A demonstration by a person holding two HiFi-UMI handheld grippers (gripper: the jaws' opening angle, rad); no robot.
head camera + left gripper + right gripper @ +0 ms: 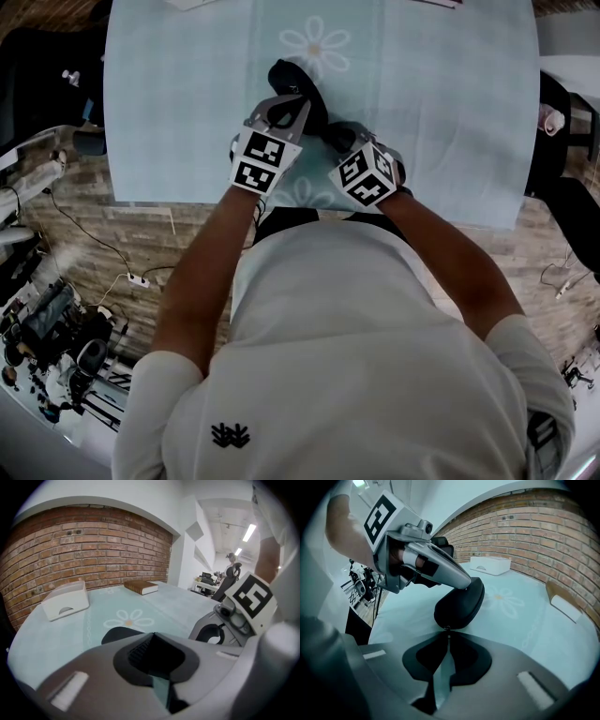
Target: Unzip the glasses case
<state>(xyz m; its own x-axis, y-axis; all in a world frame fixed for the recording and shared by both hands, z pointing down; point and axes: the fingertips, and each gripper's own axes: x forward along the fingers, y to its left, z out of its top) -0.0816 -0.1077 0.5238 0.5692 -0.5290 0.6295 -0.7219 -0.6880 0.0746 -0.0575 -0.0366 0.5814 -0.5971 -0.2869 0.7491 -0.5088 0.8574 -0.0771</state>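
The black glasses case [298, 82] lies on the pale blue daisy tablecloth [169, 112], close to the table's near edge. My left gripper [292, 101] comes down on the case's top and is shut on it. In the right gripper view its silver fingers [450, 573] taper to a point on the case [457, 606]. My right gripper [446, 635] sits just in front of the case, its jaws shut on the small zipper pull [447, 629] at the case's near end. In the left gripper view the case [119, 632] shows just past the left gripper [157, 660].
A white open box [65, 602] and a brown book [140, 587] lie at the far side of the table. The table's near edge [309, 214] runs just under my wrists. Brick wall behind the table; office clutter and cables on the floor to the left.
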